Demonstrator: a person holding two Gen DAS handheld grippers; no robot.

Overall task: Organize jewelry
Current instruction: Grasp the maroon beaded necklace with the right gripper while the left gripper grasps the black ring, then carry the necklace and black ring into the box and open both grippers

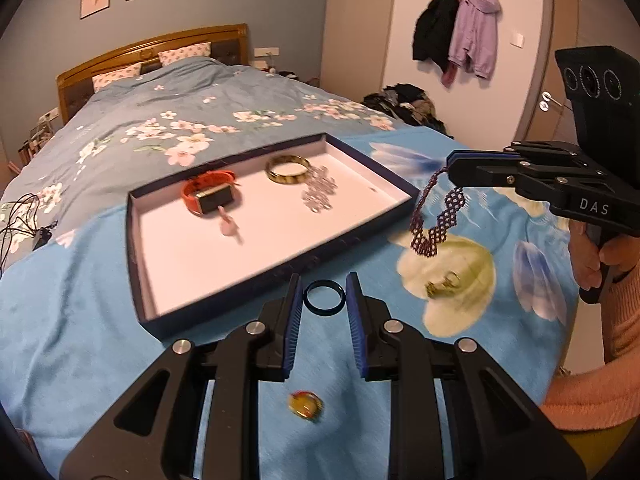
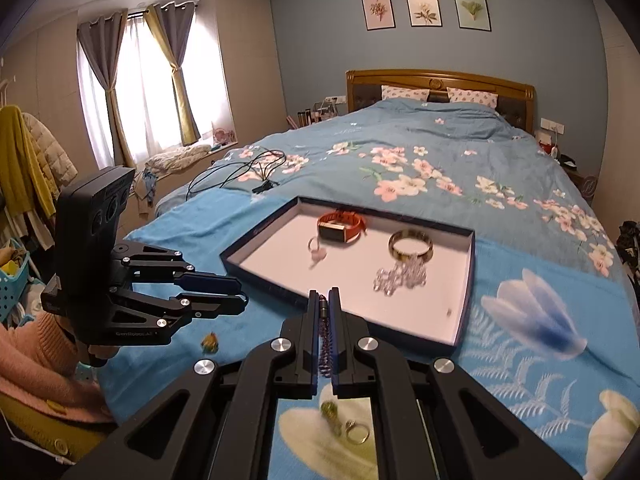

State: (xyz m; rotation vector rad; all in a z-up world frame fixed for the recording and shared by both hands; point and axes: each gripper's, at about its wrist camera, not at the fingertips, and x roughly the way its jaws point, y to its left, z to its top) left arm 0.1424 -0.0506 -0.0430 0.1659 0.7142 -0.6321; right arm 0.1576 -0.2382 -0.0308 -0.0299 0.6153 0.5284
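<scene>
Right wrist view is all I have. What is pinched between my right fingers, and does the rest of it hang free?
Observer: It is a purple beaded bracelet. The right gripper is shut on one end, and the rest hangs free in a loop above the blanket.
Operator: Is the left gripper carrying anything? I only see it from the side.
Observer: Yes. The left gripper holds a black ring between its pads. The ring lies roughly level, and in the left wrist view it shows just short of the tray's near wall.
</scene>
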